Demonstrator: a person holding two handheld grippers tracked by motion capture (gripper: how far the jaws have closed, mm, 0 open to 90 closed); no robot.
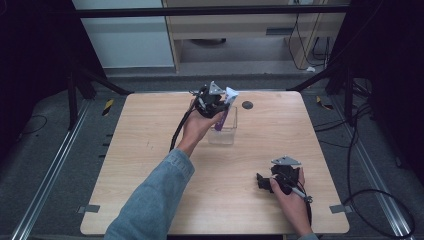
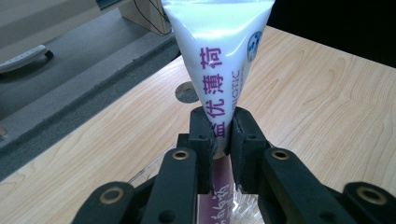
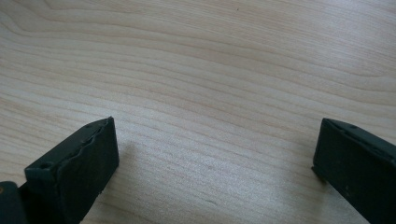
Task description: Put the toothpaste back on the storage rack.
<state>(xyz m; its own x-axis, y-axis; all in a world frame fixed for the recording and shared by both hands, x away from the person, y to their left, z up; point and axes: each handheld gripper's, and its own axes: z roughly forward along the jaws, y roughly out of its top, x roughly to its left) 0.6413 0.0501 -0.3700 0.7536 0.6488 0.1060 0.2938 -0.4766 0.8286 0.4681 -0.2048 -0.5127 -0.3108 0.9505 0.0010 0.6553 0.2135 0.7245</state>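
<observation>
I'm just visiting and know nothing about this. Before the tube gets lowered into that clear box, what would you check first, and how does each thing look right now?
1. Left gripper shut firmly on the tube: ok, both jaws press its sides.
2. Tube over the clear box: ok, its purple end already reaches into the box in the high view.
3. Box standing upright on the table: ok.
4. Box has room inside: cannot tell, the hand and tube hide part of it.
5. Right gripper out of the way: ok, it rests open near the table's front, far from the box.
</observation>
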